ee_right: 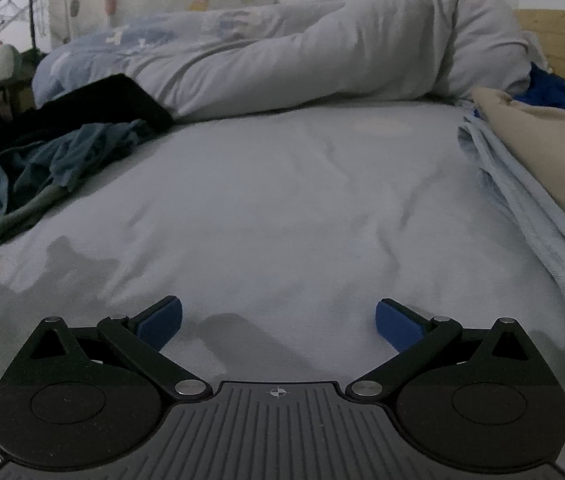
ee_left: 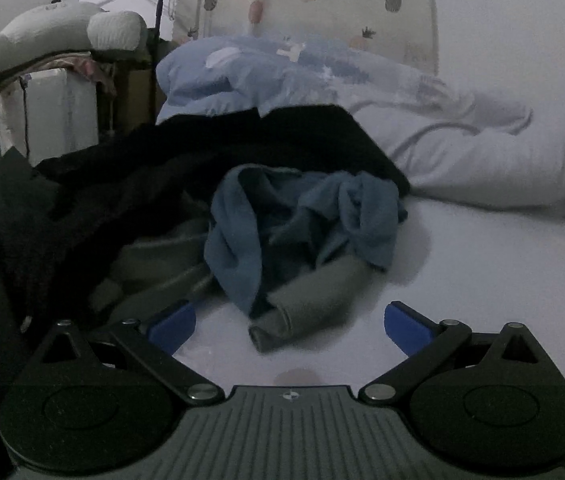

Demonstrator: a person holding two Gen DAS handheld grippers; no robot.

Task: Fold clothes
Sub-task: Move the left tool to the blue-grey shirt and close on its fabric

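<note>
Both my left gripper point(ee_left: 289, 326) and right gripper point(ee_right: 279, 322) gape empty; that limp grey sleeve point(ee_left: 306, 308) looks soft, light, so I'd pinch its cuff.

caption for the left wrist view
Open left gripper faces a crumpled blue garment on the white bed sheet.

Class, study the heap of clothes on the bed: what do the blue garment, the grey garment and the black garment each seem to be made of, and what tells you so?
Blue garment: thin, matte woven or knit cloth, probably cotton; it crumples into many small soft folds.
Grey garment: thicker matte knit, perhaps jersey or fleece; it rolls in rounded tubes with a stitched hem.
Black garment: heavy, dull, slightly fuzzy cloth; too dark to say more.
</note>
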